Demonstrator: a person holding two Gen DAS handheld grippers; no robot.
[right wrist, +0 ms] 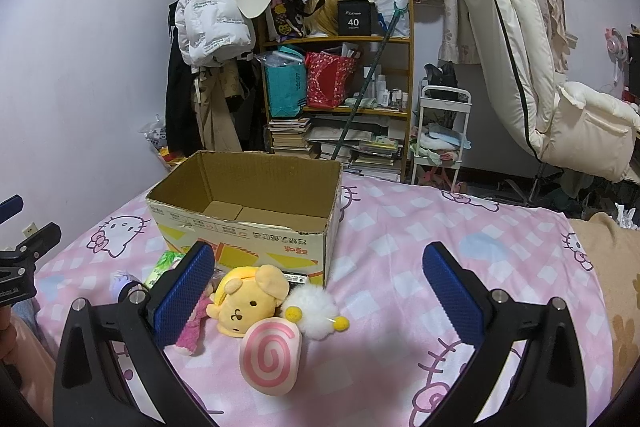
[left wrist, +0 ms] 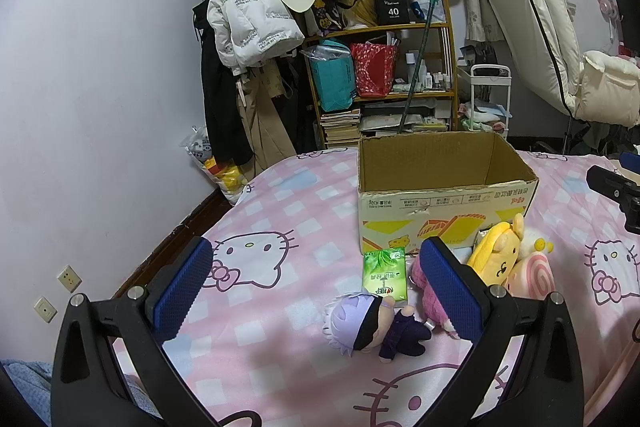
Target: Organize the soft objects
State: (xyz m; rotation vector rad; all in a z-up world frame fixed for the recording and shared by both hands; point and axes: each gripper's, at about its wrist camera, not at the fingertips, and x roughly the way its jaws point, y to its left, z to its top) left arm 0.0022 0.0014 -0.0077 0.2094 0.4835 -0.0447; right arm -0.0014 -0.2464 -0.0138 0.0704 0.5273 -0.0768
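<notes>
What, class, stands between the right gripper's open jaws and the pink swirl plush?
Nothing visible does. The right gripper is open, and the pink swirl plush lies on the bed between its jaws, beside the yellow dog plush.

Both wrist cameras sit low over the bed, looking forward toward the open cardboard box (left wrist: 446,187) (right wrist: 248,211) and the cluttered shelf behind it. The left view stands left of the box, the right view to its right, both near. They share the box and the yellow plush (left wrist: 498,253) (right wrist: 250,301) before it.
</notes>
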